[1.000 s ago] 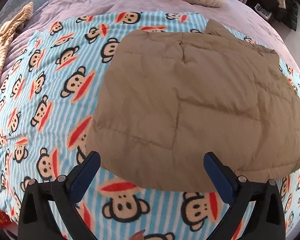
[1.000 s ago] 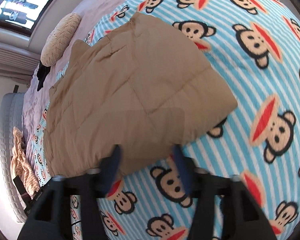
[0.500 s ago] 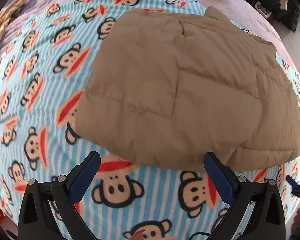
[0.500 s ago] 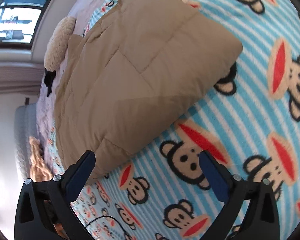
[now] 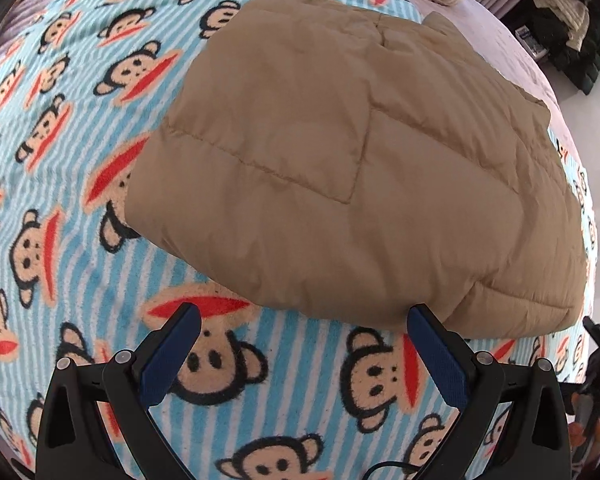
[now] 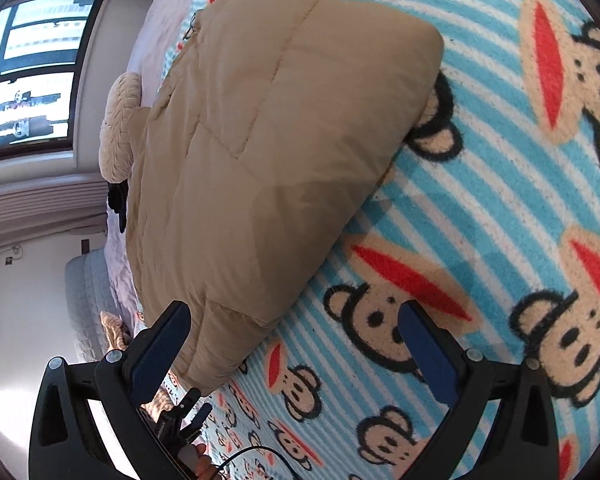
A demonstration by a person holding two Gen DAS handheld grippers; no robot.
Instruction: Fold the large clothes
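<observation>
The monkey-print blanket (image 5: 80, 240) covers the bed below both tools. The folded tan quilted jacket (image 5: 360, 168) lies on it, just ahead of the fingers. The right gripper (image 6: 296, 326) has just been opening; its jaws stand wide, the jacket's corner probably between them, untouched. The left gripper (image 5: 300, 326) is wide apart and empty.
</observation>
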